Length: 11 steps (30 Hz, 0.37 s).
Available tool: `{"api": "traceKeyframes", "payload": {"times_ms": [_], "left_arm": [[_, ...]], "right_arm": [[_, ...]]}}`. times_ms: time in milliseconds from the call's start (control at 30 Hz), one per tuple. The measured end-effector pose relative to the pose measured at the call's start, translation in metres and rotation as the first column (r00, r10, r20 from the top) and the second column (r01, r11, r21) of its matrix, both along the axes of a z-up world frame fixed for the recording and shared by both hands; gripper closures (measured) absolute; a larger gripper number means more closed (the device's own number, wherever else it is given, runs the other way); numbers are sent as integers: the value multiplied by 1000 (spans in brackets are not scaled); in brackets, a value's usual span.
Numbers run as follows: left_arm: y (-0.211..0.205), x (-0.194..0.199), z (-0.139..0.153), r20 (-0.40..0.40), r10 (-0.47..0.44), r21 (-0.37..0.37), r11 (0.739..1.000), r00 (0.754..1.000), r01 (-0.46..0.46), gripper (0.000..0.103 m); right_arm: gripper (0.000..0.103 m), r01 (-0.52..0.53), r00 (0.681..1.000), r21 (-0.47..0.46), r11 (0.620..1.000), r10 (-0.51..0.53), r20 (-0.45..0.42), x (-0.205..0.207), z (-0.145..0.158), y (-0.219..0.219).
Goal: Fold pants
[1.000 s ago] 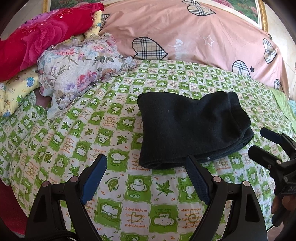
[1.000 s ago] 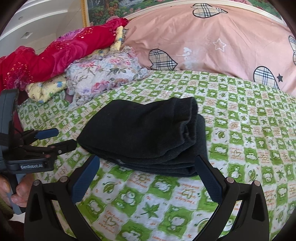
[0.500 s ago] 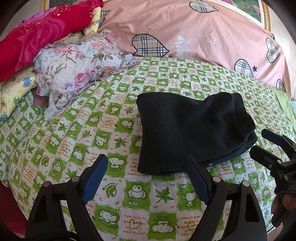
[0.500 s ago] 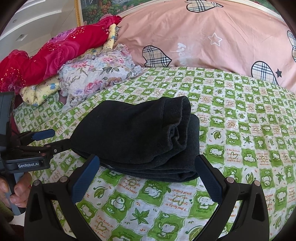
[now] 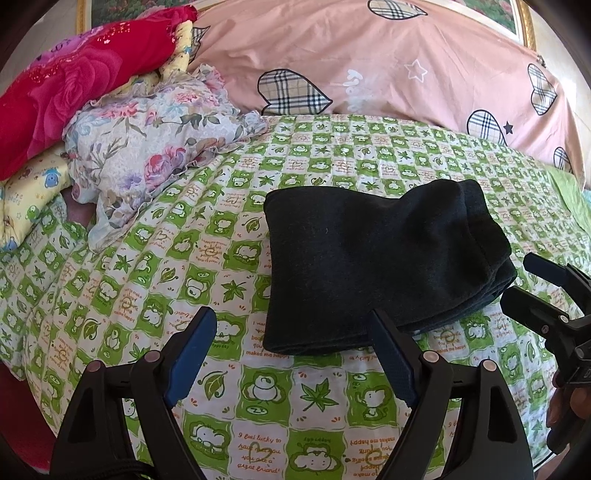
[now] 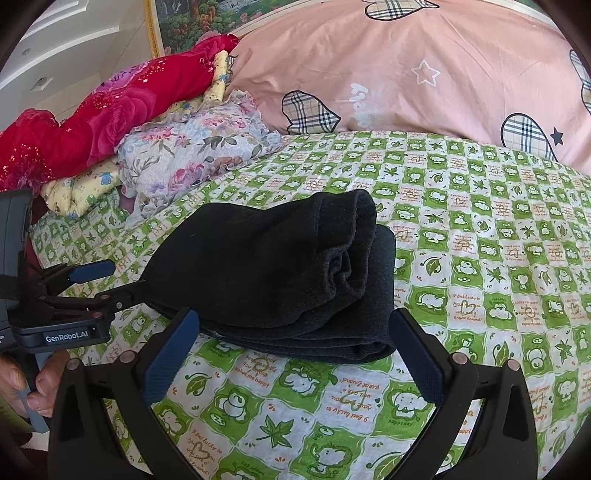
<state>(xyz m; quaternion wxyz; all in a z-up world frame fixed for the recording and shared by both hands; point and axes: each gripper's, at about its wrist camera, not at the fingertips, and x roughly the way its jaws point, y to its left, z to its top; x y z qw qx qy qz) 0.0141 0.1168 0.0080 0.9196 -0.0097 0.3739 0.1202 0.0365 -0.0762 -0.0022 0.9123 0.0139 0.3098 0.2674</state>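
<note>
Hovering both claws just off near edge of black pants [image 5: 373, 266], which sit folded into compact stack on green frog-print sheet [image 5: 177, 258]. Left gripper [image 5: 291, 354] spread wide, nothing in it; right gripper [image 6: 291, 350] same, wide and empty. Compared to a second ago: bundle sits bit closer in both views, shape unchanged, no new crease. Reads to me like fold is basically done, only tidying left. Floral bedding [image 5: 155, 147] well apart, no snag risk.

A home bedroom: a bed with a green checked cartoon sheet [image 5: 303, 398], a big pink quilt [image 5: 369, 62], piled bedding [image 6: 184, 155] and a framed painting [image 6: 207, 18].
</note>
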Motion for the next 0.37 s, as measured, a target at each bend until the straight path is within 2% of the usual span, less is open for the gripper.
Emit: {"api": "traceKeyframes", "payload": {"times_ms": [367], "left_arm": [[1,1,1,-16,3,-2,1000,1000,-3,19]], "right_arm": [[1,-14,1000,26,1000,14,2,-2,1,1]]}}
